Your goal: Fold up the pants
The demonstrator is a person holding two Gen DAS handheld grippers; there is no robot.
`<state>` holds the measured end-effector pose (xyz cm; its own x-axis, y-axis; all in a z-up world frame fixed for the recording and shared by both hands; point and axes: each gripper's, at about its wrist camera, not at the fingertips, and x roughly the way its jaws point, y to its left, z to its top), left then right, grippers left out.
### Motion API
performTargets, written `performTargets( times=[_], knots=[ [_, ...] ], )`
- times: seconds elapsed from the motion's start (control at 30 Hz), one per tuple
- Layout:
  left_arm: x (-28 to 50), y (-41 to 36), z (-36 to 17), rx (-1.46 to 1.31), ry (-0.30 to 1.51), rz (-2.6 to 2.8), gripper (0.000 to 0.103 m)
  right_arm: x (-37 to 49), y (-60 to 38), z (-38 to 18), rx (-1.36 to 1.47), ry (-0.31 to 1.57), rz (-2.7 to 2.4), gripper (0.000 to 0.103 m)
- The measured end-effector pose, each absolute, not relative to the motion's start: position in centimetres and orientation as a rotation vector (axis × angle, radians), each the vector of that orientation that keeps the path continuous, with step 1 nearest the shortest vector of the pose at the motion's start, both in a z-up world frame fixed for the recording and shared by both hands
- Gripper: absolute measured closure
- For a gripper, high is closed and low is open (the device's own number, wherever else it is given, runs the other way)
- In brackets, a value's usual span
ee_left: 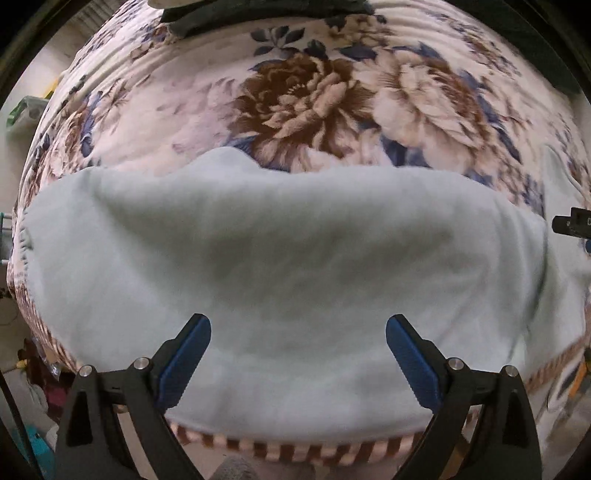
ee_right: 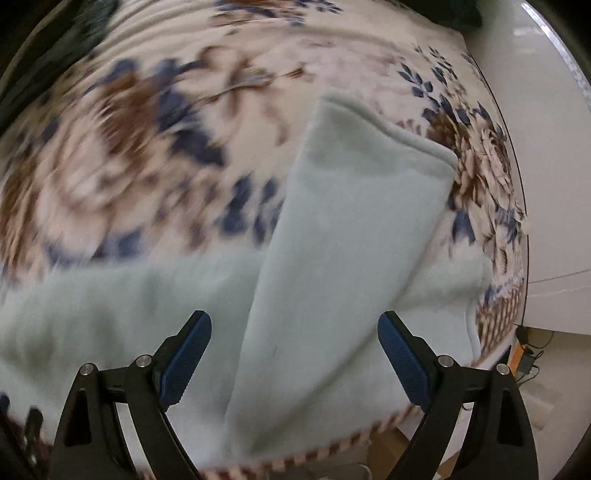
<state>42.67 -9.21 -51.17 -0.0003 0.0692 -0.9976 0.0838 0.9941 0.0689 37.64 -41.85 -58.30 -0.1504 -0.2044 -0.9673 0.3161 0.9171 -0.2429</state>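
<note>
Pale mint fleece pants point(ee_left: 280, 258) lie spread across a floral blanket point(ee_left: 303, 96) near its front edge. My left gripper point(ee_left: 298, 328) is open above the pants, holding nothing. In the right wrist view the pants point(ee_right: 332, 266) show one leg end folded over, lying diagonally toward the far right, with its hem point(ee_right: 388, 125) on the blanket point(ee_right: 129, 147). My right gripper point(ee_right: 294, 325) is open above that leg and empty. This view is motion-blurred. Part of the right gripper point(ee_left: 572, 225) shows at the right edge of the left wrist view.
The blanket's striped border point(ee_left: 295, 448) marks the front edge of the bed. Dark clothing point(ee_left: 229, 14) lies at the far side. A white wall or cabinet point(ee_right: 546, 147) stands to the right. Clutter sits on the floor at the left point(ee_left: 33, 369).
</note>
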Motion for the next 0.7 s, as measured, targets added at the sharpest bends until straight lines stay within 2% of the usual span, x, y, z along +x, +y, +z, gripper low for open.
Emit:
performTargets(
  times=[0.17, 0.2, 0.23, 0.3, 0.33, 0.53, 0.6, 0.7],
  knots=[
    [44.5, -10.3, -53.3, 0.135, 1.554, 0.037, 0.006, 40.6, -45.1, -64.2, 0.112, 1.667, -0.507, 0.010],
    [44.7, -10.5, -53.5, 0.138, 1.551, 0.043, 0.006, 40.8, -45.4, -65.1, 0.110, 1.671, -0.505, 0.018],
    [44.9, -10.7, -53.5, 0.145, 1.549, 0.050, 0.006, 40.7, -45.6, -65.5, 0.093, 1.666, -0.511, 0.043],
    [45.0, -11.2, -53.2, 0.151, 1.542, 0.065, 0.006, 39.7, -46.5, -64.9, 0.094, 1.616, -0.556, 0.075],
    [45.0, -11.4, -52.9, 0.153, 1.538, 0.067, 0.006, 39.1, -47.1, -64.3, 0.133, 1.584, -0.562, 0.087],
    [44.0, -13.7, -50.5, 0.138, 1.512, 0.016, 0.006, 28.5, -54.3, -56.8, 0.644, 1.314, -0.701, 0.088],
    [43.0, -14.6, -49.9, 0.153, 1.500, -0.015, 0.006, 24.4, -56.2, -55.9, 0.793, 1.246, -0.749, 0.089],
    [41.8, -16.4, -50.2, 0.173, 1.509, -0.062, 0.006, 18.3, -58.4, -57.4, 1.016, 1.189, -0.817, 0.089]
  ],
)
